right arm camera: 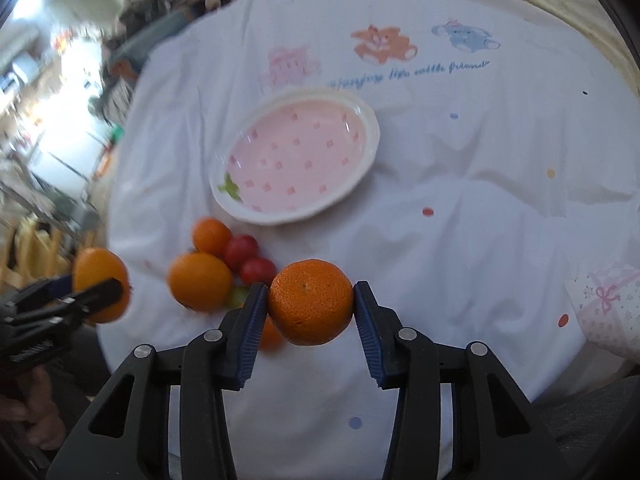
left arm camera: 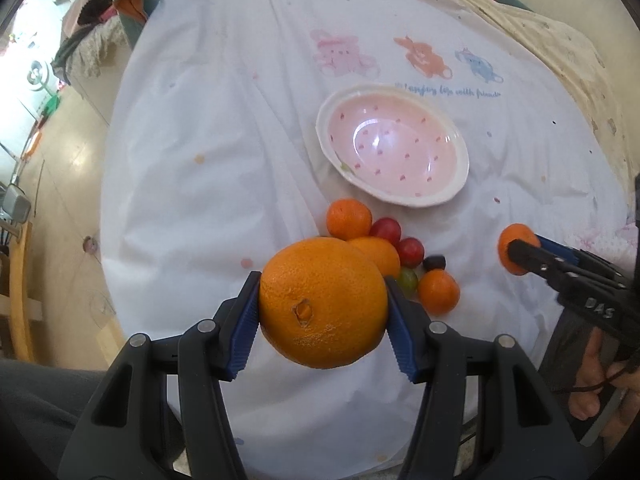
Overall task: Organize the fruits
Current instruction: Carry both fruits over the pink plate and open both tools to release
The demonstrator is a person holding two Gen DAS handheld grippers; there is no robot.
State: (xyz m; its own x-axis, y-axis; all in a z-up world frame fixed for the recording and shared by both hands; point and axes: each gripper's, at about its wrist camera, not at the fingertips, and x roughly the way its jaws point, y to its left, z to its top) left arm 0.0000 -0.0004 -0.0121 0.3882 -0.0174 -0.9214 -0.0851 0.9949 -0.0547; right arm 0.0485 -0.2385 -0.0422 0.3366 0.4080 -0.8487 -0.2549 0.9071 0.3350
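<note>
My left gripper is shut on a large orange, held above the white cloth just in front of the fruit pile. My right gripper is shut on a small tangerine, lifted off the cloth; in the left wrist view that right gripper and its tangerine sit at the right. On the cloth lie an orange, two tangerines, two red round fruits, a green grape and a dark fruit. The pink bowl stands empty behind them.
A white tablecloth with printed bears covers the round table. A cream patterned cloth lies at the far right. The floor and room clutter show beyond the table's left edge. A person's hand grips the right tool's handle.
</note>
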